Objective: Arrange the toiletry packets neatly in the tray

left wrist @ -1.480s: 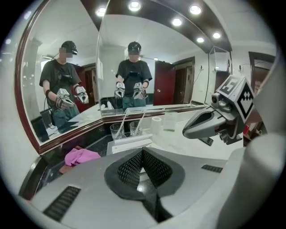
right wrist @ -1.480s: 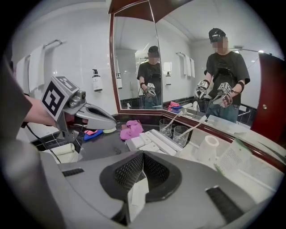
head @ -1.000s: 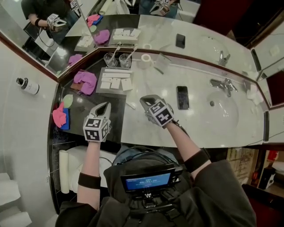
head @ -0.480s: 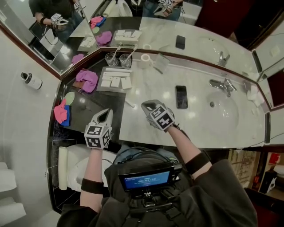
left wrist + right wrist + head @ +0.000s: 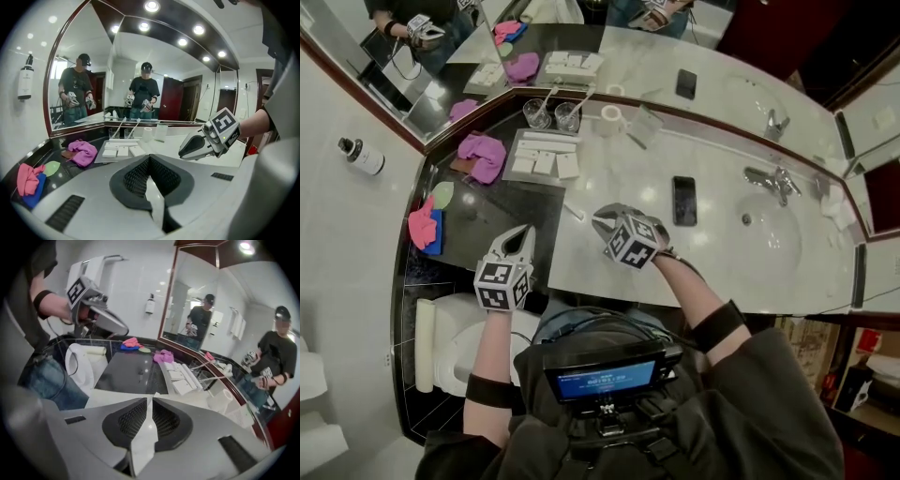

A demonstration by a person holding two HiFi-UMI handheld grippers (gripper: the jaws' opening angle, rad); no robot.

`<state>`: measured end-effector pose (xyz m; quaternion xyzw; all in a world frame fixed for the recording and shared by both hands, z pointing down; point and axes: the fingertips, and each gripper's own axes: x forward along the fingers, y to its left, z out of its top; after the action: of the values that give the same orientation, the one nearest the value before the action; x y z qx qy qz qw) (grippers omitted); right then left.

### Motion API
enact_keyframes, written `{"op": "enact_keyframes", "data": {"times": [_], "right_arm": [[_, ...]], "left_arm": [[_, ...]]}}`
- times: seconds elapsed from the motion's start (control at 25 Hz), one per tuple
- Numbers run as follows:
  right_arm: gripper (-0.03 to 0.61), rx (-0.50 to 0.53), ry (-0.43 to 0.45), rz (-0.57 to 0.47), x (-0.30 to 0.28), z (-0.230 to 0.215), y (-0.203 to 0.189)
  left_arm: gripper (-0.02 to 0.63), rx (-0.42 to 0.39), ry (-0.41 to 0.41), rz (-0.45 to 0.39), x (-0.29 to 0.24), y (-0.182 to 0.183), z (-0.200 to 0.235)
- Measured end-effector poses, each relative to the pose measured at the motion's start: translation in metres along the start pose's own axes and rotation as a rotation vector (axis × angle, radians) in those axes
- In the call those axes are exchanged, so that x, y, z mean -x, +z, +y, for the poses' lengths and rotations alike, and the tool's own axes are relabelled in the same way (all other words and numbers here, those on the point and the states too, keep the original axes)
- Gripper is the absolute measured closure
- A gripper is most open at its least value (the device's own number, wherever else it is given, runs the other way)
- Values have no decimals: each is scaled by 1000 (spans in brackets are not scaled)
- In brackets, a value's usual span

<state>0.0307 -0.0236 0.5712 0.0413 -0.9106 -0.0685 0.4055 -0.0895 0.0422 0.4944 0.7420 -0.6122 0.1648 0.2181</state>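
A grey tray [image 5: 514, 148] at the back of the dark counter holds several white toiletry packets [image 5: 544, 164]; they also show in the left gripper view as packets [image 5: 123, 151] and in the right gripper view as packets [image 5: 177, 376]. One loose white packet [image 5: 573, 213] lies on the marble just ahead of my right gripper [image 5: 600, 221]. Its jaws have just been opening and stand a narrow slit apart, with nothing between them [image 5: 151, 400]. My left gripper [image 5: 525, 236] hovers over the dark counter's front edge, shut and empty [image 5: 150, 158].
A magenta cloth [image 5: 483, 152] lies left of the tray, with two glasses [image 5: 551, 112] and a tape roll [image 5: 609, 119] behind it. A phone [image 5: 683, 200] and the sink [image 5: 769, 234] are to the right. Pink and blue cloths [image 5: 424, 228] sit far left, and a toilet [image 5: 441, 328] stands below the counter.
My right gripper has rolled and sunk toward the marble by the loose packet, and its jaws have parted slightly. The left gripper has drifted a little and stays shut.
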Motion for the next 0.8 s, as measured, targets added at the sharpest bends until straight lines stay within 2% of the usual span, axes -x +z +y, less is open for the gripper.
{"op": "enact_keyframes", "data": {"times": [0.2,0.28,0.6,0.68,0.8], "right_arm": [[516,332,111,132,-32,11,-5],[435,430,160,187,-45,13,-9],[177,674,306,308,-83,8,-25],[151,708,328,319,-93,6,-26],[149,774,345,342,-108,1,-28]], "left_arm": [[614,12,-8,1,-5,-3,8],[614,18,-11,7,-7,-5,10],[614,45,-24,33,-13,-17,14],[614,52,-24,39,-14,-21,16],[614,66,-20,39,-16,-23,21]]}}
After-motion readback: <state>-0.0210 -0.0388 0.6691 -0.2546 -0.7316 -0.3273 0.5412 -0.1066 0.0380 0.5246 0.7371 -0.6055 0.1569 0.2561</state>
